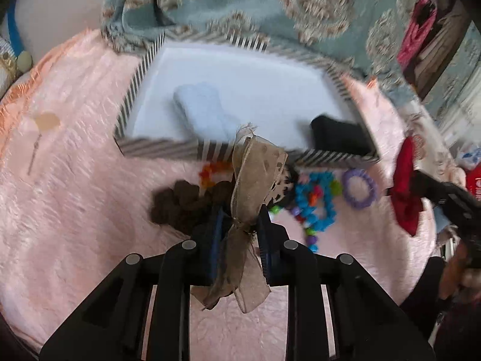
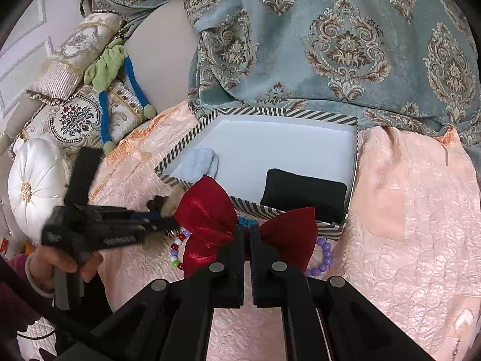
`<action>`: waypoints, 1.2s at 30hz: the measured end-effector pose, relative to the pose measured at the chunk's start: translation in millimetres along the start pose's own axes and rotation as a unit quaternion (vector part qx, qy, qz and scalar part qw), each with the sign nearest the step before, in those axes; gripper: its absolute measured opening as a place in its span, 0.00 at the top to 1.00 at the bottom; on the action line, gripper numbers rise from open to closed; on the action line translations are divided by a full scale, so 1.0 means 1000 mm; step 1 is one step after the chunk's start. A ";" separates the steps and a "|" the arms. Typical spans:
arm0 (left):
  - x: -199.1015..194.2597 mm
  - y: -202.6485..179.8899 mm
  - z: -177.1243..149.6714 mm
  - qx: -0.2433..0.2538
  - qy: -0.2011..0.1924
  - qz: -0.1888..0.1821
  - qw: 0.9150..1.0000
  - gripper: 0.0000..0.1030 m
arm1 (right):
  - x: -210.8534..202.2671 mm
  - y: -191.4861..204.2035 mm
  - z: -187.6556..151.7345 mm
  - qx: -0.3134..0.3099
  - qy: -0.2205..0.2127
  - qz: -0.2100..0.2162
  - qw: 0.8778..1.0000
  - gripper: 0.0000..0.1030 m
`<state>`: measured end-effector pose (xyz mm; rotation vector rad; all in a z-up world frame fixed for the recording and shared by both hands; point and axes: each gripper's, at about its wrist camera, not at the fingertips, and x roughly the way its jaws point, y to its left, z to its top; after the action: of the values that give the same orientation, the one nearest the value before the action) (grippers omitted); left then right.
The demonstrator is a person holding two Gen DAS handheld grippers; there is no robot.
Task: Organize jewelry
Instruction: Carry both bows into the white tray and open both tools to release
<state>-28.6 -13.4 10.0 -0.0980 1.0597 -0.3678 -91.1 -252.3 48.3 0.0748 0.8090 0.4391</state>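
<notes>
My left gripper [image 1: 240, 210] is shut on a beige sheer ribbon bow [image 1: 255, 165] and holds it just in front of the striped box [image 1: 162, 147]. My right gripper [image 2: 249, 231] is shut on a red satin bow [image 2: 207, 207], held near the box's front wall [image 2: 249, 206]. The box holds a light blue scrunchie [image 1: 204, 105] and a black scrunchie [image 1: 339, 135]. On the pink blanket before the box lie a brown scrunchie [image 1: 177, 204], a blue bead bracelet [image 1: 318, 201], a purple coil tie [image 1: 359, 188] and an orange bead bracelet [image 1: 210, 174].
A teal patterned blanket [image 2: 330, 45] rises behind the box. Cushions and a white round pillow [image 2: 33, 186] lie left. A purple bead bracelet [image 2: 326, 255] and a mixed bead bracelet [image 2: 176, 252] lie under the red bow. A small pin [image 1: 45, 123] lies on the pink blanket's left.
</notes>
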 end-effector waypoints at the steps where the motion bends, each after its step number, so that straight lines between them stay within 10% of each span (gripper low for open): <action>1: -0.007 0.001 0.002 -0.002 -0.004 -0.007 1.000 0.80 | -0.001 0.000 0.001 -0.001 -0.002 0.000 1.000 0.98; 15: -0.050 0.006 0.075 -0.020 -0.070 -0.021 0.997 0.80 | -0.002 -0.017 0.049 0.014 -0.040 -0.027 0.999 0.98; 36: 0.081 0.031 0.151 -0.017 -0.054 0.086 0.995 0.79 | 0.134 -0.081 0.097 0.078 0.025 -0.051 0.995 0.98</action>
<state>144.6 -27.0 8.6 -0.0563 0.9590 -0.1864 87.4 -261.2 5.4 0.1682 0.8914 0.2814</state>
